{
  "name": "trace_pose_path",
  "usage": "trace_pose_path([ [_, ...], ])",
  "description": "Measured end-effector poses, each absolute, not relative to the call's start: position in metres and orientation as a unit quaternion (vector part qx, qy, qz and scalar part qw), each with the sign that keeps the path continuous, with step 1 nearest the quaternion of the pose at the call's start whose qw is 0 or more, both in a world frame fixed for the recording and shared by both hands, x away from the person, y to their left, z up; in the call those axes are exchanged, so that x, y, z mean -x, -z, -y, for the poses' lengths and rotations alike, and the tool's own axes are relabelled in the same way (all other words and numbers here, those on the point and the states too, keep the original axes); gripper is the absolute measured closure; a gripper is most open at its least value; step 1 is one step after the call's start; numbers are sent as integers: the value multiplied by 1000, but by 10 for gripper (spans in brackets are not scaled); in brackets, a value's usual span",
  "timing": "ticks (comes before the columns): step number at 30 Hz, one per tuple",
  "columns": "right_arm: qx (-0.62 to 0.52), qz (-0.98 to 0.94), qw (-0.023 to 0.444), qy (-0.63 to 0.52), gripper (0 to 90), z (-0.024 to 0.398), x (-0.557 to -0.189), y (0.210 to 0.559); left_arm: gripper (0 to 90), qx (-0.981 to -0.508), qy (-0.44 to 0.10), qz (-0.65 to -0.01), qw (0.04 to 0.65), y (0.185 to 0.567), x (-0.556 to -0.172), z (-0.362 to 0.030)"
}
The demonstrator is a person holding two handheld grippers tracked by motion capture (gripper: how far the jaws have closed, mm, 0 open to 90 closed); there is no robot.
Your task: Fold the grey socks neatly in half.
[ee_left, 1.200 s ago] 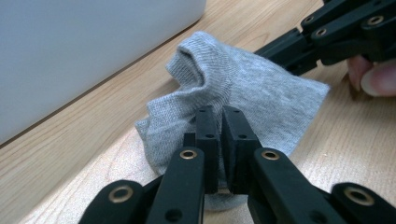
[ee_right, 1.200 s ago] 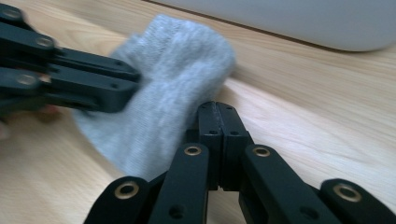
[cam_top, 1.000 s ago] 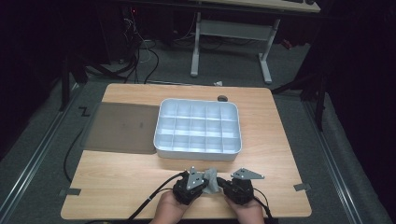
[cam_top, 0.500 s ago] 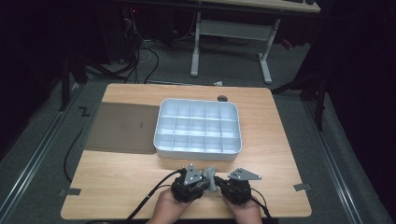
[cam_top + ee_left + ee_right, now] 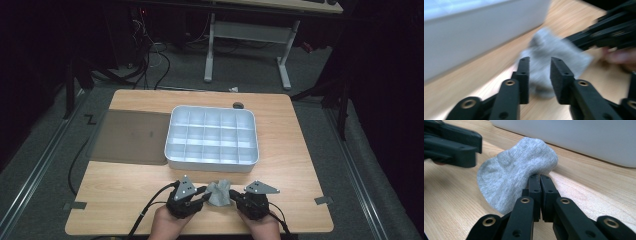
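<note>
Sock in hand, tray still bare

Our right gripper (image 5: 540, 178) is pinched tight on the edge of the soft grey knit sock (image 5: 514, 177), bunched on the wood table (image 5: 125, 192) just before the white gridded tray (image 5: 212, 137). Left gripper (image 5: 539, 66) has just been closing, jaws narrow, sock between, not gripping. Sorting's barely begun.

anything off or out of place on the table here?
Nothing stands out. The grey sock sits bunched on the table, pinched at one edge by the right gripper. The divided white tray sits square, with no contents visible, beside the dark mat.
</note>
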State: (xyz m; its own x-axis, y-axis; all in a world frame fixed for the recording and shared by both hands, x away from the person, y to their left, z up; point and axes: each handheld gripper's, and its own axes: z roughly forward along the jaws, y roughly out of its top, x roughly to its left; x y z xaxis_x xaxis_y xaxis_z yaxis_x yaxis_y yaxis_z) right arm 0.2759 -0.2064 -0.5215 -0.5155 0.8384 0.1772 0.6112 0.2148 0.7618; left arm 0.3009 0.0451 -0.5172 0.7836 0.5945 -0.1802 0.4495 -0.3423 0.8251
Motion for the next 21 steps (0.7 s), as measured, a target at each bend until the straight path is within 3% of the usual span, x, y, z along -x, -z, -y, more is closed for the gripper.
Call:
trace_pose_path([
  [5, -470, -768, 141, -412, 890, 205, -276, 521, 712, -824, -49, -326, 462, 531, -306, -38],
  [21, -444, -783, 159, -406, 867, 194, -273, 511, 737, -843, -75, -301, 440, 532, -302, -14],
])
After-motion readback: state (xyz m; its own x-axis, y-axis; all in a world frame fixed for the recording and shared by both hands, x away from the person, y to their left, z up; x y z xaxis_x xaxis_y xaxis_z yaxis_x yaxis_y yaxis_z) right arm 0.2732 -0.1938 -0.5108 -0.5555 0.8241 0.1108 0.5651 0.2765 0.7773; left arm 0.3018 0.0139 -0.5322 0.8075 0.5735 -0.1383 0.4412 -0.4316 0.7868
